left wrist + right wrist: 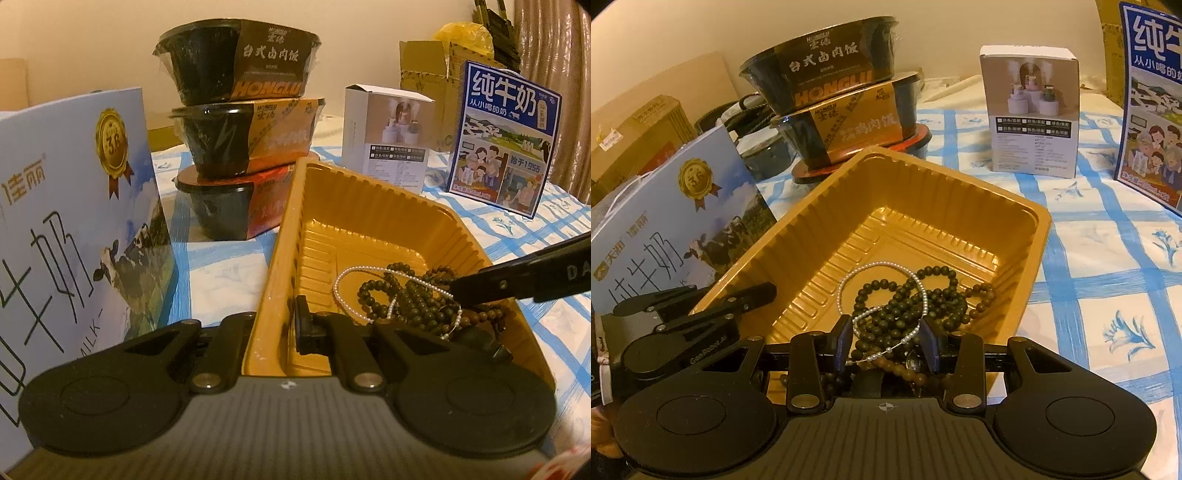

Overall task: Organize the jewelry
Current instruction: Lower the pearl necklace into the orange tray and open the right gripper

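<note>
A gold plastic tray (369, 221) (923, 192) sits on the checked cloth. In it lie dark wooden bead strings (410, 295) (905, 299) and a white pearl bracelet (341, 284) (849, 277). My left gripper (275, 325) is shut on the tray's near left wall, one finger inside and one outside. My right gripper (888, 341) (465, 291) hangs over the tray's near end with its jaws apart, straddling the bead pile and the pearl strand; nothing is clamped.
A stack of three black meal bowls (243, 122) (834, 99) stands behind the tray. A blue milk carton (74, 221) (672, 225) is at the left. A white box (388, 136) (1032, 110) and another blue milk box (506, 136) (1148, 103) stand at the right.
</note>
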`<state>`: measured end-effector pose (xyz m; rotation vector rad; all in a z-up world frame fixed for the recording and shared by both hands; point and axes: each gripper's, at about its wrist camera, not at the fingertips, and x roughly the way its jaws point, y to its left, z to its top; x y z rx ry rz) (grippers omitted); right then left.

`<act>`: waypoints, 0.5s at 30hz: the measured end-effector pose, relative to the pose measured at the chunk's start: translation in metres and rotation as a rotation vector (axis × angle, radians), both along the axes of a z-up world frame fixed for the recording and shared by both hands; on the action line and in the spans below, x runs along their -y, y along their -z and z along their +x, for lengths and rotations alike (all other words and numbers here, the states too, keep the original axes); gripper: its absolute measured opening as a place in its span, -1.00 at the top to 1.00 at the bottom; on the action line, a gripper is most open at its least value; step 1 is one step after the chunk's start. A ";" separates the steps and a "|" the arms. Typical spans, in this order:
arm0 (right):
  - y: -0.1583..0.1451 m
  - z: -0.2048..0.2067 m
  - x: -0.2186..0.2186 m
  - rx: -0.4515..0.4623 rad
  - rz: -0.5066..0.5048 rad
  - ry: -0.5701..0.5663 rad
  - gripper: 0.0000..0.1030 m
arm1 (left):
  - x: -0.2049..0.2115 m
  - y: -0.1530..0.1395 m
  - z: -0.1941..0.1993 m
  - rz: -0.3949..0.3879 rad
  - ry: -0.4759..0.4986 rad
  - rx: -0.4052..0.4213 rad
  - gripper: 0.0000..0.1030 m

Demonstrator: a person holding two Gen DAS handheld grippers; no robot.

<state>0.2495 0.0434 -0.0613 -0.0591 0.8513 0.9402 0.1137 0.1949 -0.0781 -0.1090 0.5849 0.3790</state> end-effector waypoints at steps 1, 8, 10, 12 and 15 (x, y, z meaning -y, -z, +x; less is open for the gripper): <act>0.000 -0.001 0.001 0.003 0.002 0.002 0.22 | -0.001 0.001 0.000 -0.004 -0.002 0.000 0.85; 0.002 -0.001 0.010 0.004 0.003 0.026 0.21 | -0.008 0.008 -0.001 -0.045 -0.021 -0.017 0.80; 0.004 -0.003 0.012 0.005 -0.005 0.033 0.21 | -0.012 0.011 -0.001 -0.070 -0.031 -0.026 0.78; 0.004 -0.004 0.013 0.011 -0.008 0.036 0.21 | -0.017 0.015 -0.001 -0.104 -0.044 -0.033 0.76; 0.005 -0.007 0.016 0.015 -0.010 0.040 0.21 | -0.022 0.019 -0.001 -0.136 -0.056 -0.045 0.75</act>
